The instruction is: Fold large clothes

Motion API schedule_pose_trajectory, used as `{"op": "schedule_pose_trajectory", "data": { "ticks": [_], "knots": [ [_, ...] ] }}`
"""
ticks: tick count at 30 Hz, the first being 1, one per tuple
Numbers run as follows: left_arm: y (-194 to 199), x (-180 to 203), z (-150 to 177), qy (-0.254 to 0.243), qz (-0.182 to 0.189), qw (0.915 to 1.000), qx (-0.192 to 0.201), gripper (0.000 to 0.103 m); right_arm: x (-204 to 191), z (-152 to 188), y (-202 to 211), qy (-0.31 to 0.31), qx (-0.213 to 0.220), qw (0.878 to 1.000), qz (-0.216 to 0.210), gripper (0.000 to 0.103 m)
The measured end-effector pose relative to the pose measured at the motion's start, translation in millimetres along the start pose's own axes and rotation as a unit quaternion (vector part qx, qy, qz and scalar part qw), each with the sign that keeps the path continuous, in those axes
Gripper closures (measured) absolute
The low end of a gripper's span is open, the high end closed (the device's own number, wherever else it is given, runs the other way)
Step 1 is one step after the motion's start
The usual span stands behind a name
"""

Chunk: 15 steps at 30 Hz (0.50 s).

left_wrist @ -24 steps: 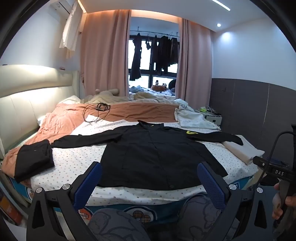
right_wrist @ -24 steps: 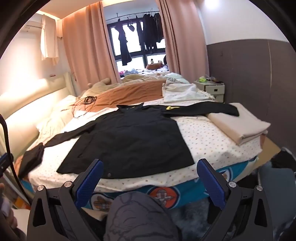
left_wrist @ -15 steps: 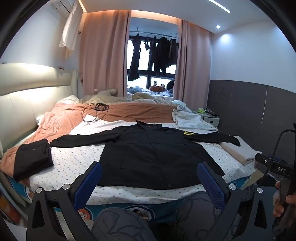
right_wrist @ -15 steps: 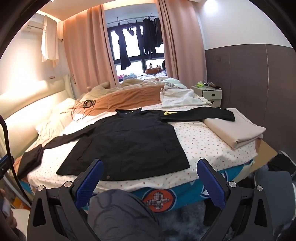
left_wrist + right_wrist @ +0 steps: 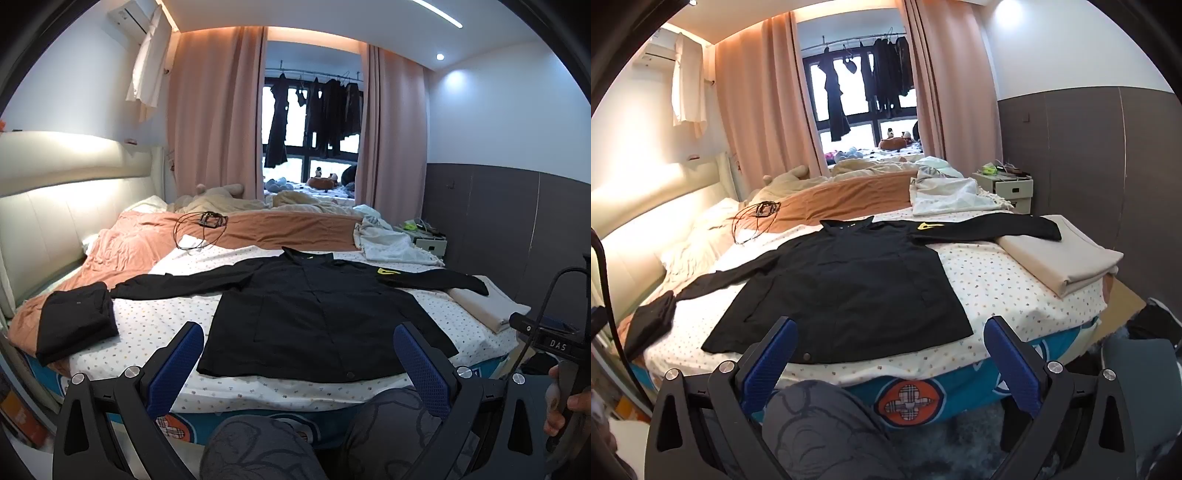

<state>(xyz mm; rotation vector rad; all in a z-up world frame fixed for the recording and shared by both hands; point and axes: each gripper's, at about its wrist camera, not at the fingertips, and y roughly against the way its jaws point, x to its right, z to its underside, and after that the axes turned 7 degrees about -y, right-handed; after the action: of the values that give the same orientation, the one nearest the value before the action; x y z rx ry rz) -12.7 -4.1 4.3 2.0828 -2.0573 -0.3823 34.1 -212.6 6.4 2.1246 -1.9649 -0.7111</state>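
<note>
A black long-sleeved jacket (image 5: pixel 314 314) (image 5: pixel 849 280) lies spread flat on the dotted bed sheet (image 5: pixel 159 321), both sleeves stretched out sideways, a yellow mark on its right shoulder. My left gripper (image 5: pixel 299 354) hangs open over the near edge of the bed, short of the jacket's hem, nothing between its blue pads. My right gripper (image 5: pixel 886 347) is open too, likewise held back from the hem above the bed edge. Neither touches the cloth. The person's knees show below both grippers.
A folded black garment (image 5: pixel 74 325) sits at the bed's left edge. Folded beige cloth (image 5: pixel 1060 254) lies at the right, under the sleeve end. An orange blanket (image 5: pixel 258 229), a cable (image 5: pixel 199 229) and a white cloth (image 5: pixel 945 195) lie behind. A nightstand (image 5: pixel 1004 184) stands at the wall.
Both views have tilted slightly upward and drawn back a little, so the bed sits lower in the frames. The jacket has not moved and both grippers stay open.
</note>
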Motion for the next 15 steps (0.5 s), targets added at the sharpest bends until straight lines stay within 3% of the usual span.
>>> {"op": "schedule_pose_trajectory", "data": {
  "ticks": [15],
  "knots": [
    [0.6,-3.4,-2.7,-0.001,0.004,1.0,-0.001,0.0,-5.0,-3.5,5.8,-0.006,0.005,1.0,0.006,0.001]
  ]
}}
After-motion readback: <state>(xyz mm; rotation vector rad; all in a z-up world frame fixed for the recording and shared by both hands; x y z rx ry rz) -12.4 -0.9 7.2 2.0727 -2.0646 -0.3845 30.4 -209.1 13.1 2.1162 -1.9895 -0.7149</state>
